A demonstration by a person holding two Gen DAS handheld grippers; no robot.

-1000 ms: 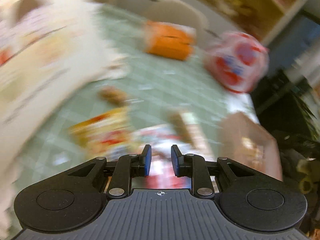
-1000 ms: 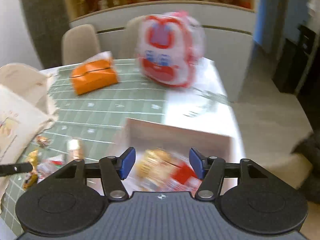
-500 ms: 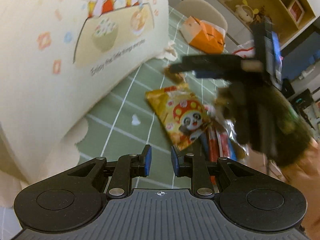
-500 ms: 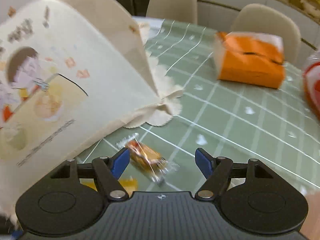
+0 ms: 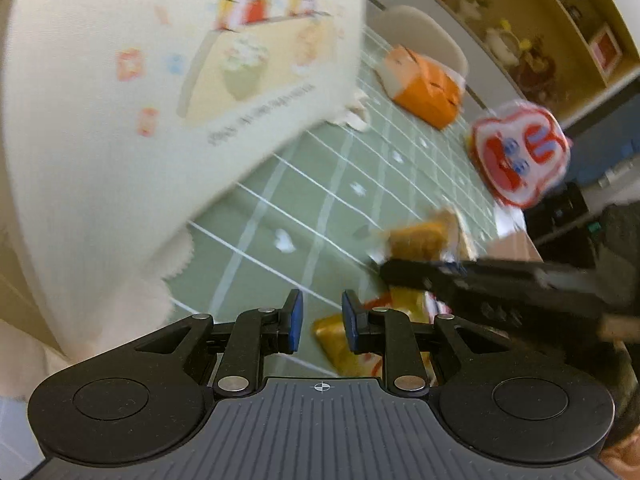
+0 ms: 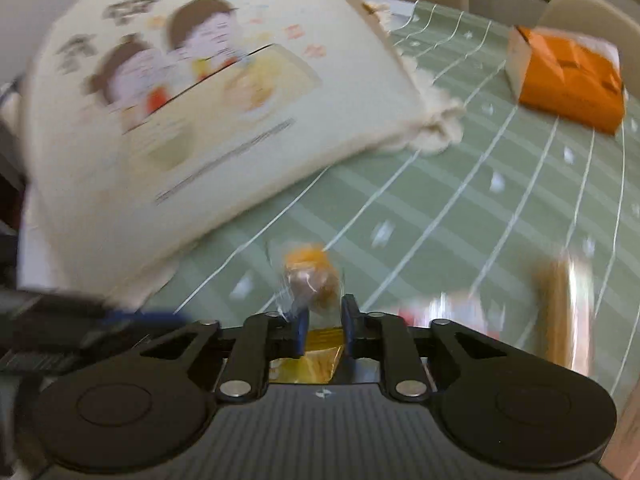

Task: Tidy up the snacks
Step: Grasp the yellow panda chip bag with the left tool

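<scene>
Green checked cloth (image 6: pixel 440 208) covers the table. At its left lies a cream cartoon-printed bag (image 6: pixel 180 120), its writing too blurred to read. Near the middle the right gripper (image 6: pixel 323 326) has just closed and is clenched on a small clear-wrapped orange snack (image 6: pixel 310 276), whose length runs away from the fingers. Farther right sits an orange tissue pack (image 6: pixel 568 76). The left gripper (image 5: pixel 322 322) is narrowly parted, empty, above a yellow snack packet (image 5: pixel 340 344).
</scene>
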